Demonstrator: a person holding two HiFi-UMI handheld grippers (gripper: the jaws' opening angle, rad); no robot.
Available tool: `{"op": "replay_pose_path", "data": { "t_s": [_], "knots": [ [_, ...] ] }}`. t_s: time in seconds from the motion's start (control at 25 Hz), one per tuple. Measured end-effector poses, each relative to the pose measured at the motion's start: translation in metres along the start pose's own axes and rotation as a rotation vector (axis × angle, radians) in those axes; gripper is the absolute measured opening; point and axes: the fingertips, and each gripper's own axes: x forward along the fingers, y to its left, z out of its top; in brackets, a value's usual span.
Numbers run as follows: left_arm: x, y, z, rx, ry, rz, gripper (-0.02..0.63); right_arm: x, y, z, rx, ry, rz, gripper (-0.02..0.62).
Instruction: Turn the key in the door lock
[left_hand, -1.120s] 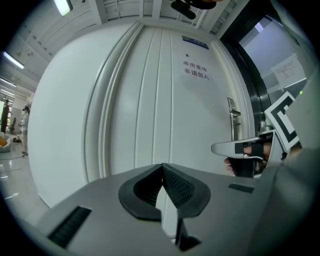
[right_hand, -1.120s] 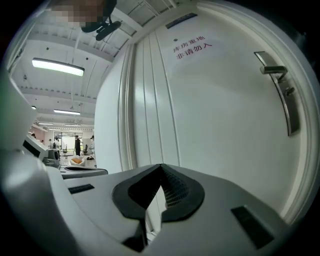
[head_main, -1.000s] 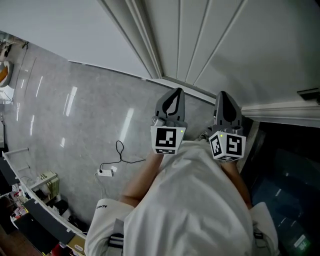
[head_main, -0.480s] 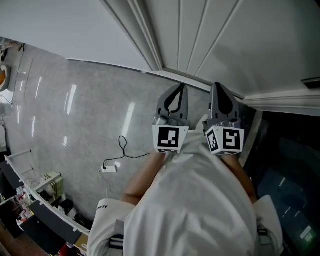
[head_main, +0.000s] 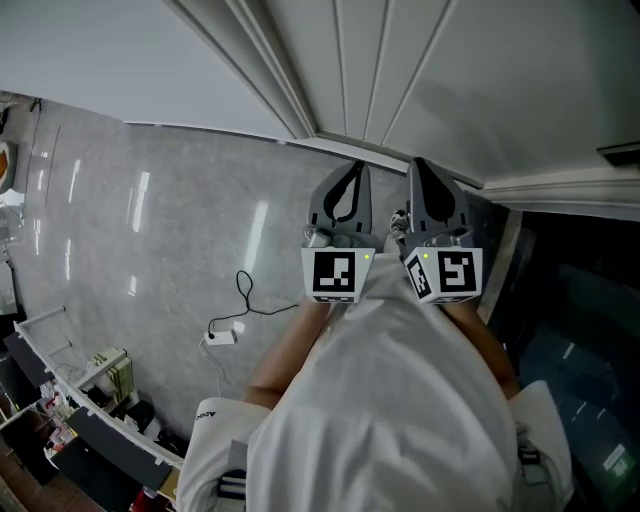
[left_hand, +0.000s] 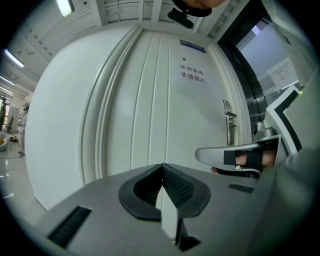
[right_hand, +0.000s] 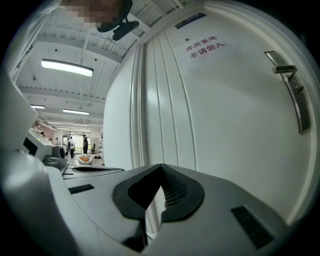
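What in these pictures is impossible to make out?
Key and keyhole: found in no view; only the long silver door handle shows, right gripper view.
Small blue plate on the white door: print too small, left gripper view.
Cluttered shelf, head view's lower left: items too small.
Distant people: right gripper view, too small.

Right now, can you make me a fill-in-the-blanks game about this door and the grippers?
The door is painted ___. The writing on it is ___. The left gripper and right gripper have jaws ___. A black ___ lies on the floor.
Missing: white; red; shut; cable.
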Motion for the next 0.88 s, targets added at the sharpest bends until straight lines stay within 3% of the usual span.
{"op": "replay_pose_path", "data": {
  "t_s": [0.24,0.48,0.64,0.88],
  "knots": [
    [0.012,-0.018,0.007,0.029,-0.015,-0.060,0.009,-0.005,-0.015,0.002,0.014,-0.023,0.022,0.002],
    [0.009,-0.041,0.008,0.081,-0.018,-0.151,0.009,-0.017,-0.023,0.008,-0.039,-0.016,0.032,0.003],
    [0.008,-0.058,0.007,0.120,-0.012,-0.207,0.009,-0.025,-0.012,0.016,-0.088,-0.039,0.096,0.003],
    [0.011,-0.053,0.007,0.107,-0.046,-0.193,0.008,-0.021,-0.001,0.007,-0.101,-0.017,0.151,0.003]
  ]
}}
